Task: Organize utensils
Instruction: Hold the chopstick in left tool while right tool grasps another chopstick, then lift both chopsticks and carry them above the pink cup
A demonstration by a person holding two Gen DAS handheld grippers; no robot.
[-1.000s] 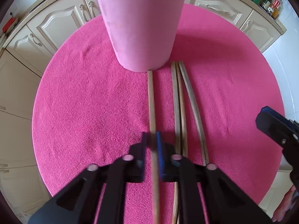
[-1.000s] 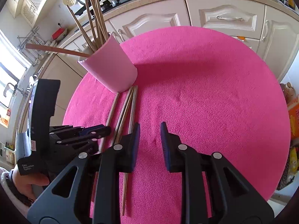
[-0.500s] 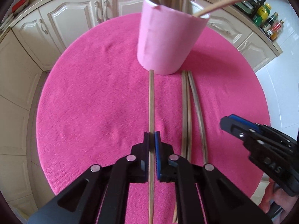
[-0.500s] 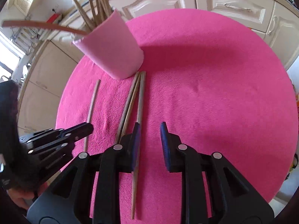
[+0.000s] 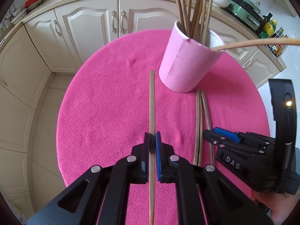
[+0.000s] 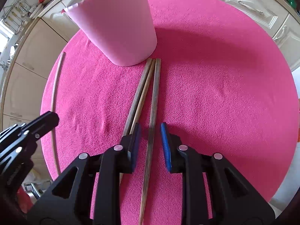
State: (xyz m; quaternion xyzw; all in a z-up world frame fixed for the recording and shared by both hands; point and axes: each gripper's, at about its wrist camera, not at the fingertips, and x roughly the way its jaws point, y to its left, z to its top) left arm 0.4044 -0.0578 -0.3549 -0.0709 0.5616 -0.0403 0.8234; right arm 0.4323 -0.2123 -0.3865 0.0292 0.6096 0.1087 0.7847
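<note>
Chopstick (image 6: 152, 112) btwn open pads of right claw (image 6: 150, 140), untouched.

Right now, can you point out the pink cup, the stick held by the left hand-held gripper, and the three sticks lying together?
Pink cup (image 5: 184, 63), left wrist view, side wall.
Held stick (image 5: 152, 103), left wrist view, mid-shaft.
Three sticks (image 6: 145, 90), right wrist view, middle of the bundle.

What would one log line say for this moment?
left gripper: shut on chopstick | right gripper: open around dark chopstick | pink cup: upright
</note>
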